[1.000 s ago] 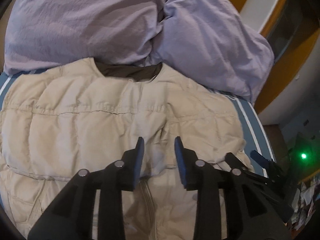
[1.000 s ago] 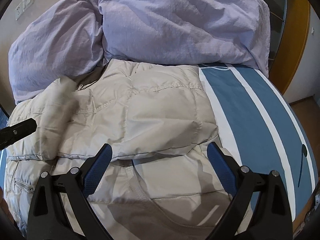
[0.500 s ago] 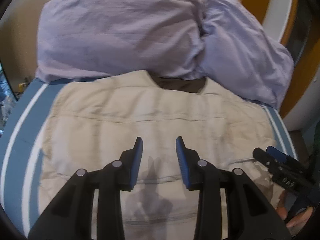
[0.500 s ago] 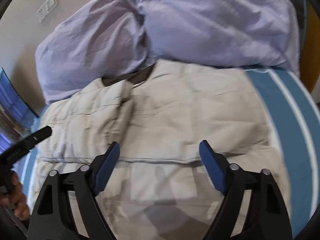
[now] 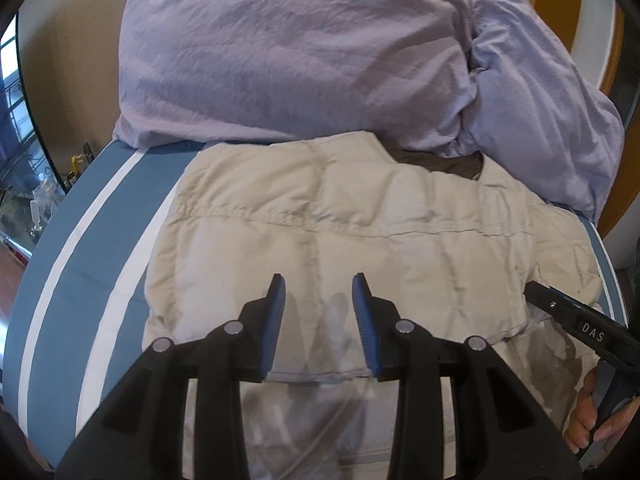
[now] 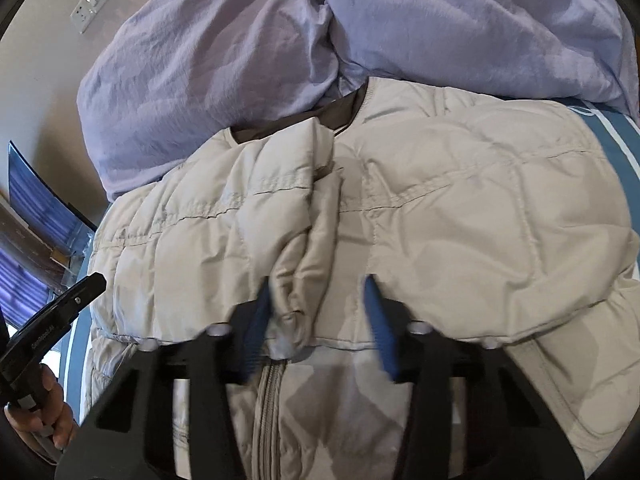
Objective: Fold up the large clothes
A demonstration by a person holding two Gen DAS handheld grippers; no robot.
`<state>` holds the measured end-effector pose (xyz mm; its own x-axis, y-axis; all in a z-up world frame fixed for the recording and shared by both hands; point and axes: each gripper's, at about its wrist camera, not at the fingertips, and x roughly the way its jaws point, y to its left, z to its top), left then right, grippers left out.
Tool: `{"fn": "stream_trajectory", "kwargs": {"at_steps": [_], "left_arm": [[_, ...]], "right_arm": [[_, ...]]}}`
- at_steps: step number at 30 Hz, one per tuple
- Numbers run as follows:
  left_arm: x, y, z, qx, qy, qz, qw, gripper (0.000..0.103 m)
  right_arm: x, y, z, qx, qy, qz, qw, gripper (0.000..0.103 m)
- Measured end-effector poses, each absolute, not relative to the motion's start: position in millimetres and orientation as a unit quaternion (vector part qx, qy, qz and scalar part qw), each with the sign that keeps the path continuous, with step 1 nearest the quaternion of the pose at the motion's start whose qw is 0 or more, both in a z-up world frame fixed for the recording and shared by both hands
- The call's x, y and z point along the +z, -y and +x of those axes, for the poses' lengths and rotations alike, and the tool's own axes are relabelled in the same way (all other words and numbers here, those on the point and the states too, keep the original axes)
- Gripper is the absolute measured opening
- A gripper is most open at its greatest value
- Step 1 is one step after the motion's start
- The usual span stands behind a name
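Here, beige jacket [image 5: 360, 232] spread on striped bed [image 5: 92, 232] below lilac pillows [image 5: 288, 52], left gripper [image 5: 319, 308] fingers narrowly parted, empty, above it; right gripper [image 6: 320, 312] fingers closing, fold of fabric between them.

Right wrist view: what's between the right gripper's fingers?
A bunched fold of the beige puffer jacket beside its zipper lies between them as the right gripper jaws close; motion blur hides any contact.
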<state>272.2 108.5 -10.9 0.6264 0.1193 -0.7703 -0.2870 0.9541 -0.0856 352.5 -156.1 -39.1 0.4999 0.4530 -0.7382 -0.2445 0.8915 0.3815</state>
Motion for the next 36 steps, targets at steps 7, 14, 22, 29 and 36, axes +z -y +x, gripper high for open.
{"fn": "stream_trajectory", "kwargs": {"at_steps": [7, 14, 22, 29, 36], "left_arm": [[-31.8, -114.4, 277.7, 0.130, -0.426, -0.092, 0.890, 0.037], [-46.4, -110.3, 282.8, 0.136, -0.430, -0.076, 0.889, 0.038], [-49.1, -109.1, 286.1, 0.142, -0.436, -0.071, 0.886, 0.041], [-27.5, -112.3, 254.8, 0.140, -0.423, -0.077, 0.892, 0.062], [-10.7, -128.5, 196.5, 0.137, -0.414, -0.088, 0.896, 0.070]], "right_arm": [[-46.9, 150.4, 353.1, 0.184, -0.455, 0.102, 0.866, 0.016], [-57.4, 148.4, 355.6, 0.180, -0.456, 0.103, 0.865, 0.016], [-63.2, 152.0, 357.7, 0.188, -0.459, 0.116, 0.861, 0.019], [-47.0, 163.9, 349.3, 0.189, -0.457, 0.118, 0.861, 0.052], [-16.4, 192.0, 320.9, 0.178, -0.438, 0.091, 0.876, 0.067]]}}
